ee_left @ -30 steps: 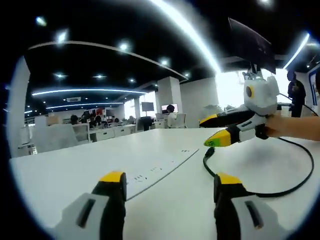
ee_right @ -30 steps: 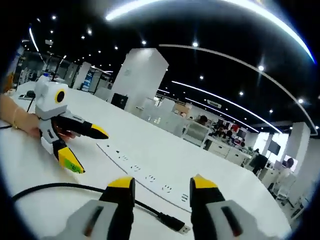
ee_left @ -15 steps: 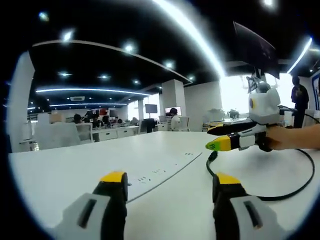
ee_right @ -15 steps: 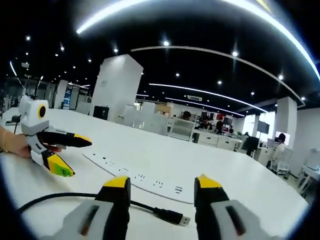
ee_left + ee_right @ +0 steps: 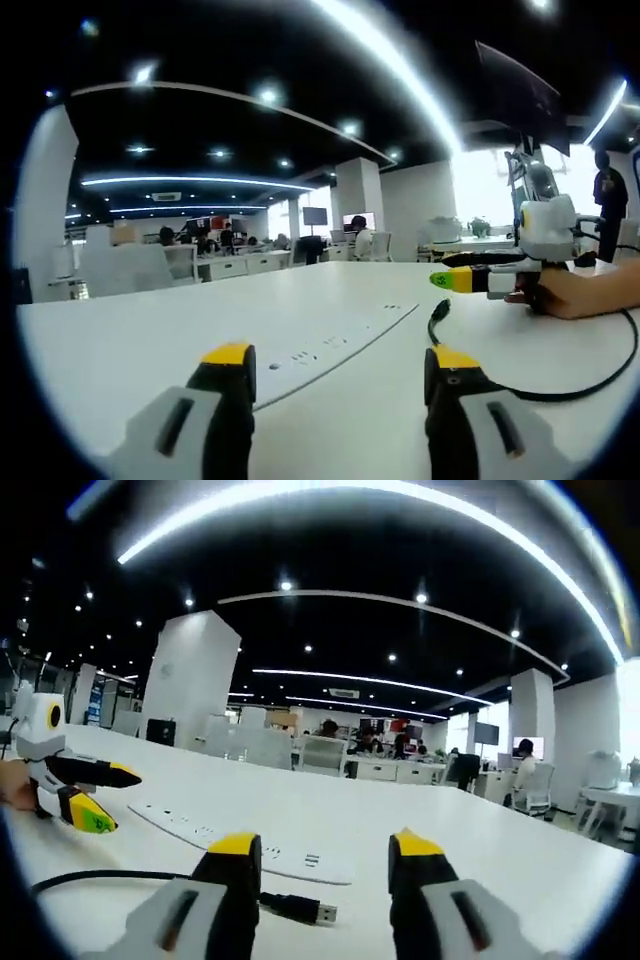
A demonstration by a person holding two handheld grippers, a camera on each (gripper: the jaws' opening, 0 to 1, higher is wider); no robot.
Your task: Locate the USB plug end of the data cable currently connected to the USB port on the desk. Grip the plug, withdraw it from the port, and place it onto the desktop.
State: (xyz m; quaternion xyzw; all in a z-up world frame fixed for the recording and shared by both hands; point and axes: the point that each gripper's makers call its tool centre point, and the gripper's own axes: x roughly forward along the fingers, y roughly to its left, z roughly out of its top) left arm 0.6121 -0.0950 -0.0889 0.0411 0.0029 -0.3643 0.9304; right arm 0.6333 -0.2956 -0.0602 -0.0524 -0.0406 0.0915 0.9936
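On the white tabletop (image 5: 420, 825) lies the black USB plug (image 5: 300, 909) — between the right hand-held gripper (image 5: 325, 847)'s parted jaws; left hand-held gripper (image 5: 335, 357) likewise spread.

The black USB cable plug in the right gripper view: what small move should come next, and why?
Probably none beyond easing the right gripper back. The black USB cable plug already lies free on the white desktop, beside the flat white power strip, and the gripper's jaws stand open and apart from it.
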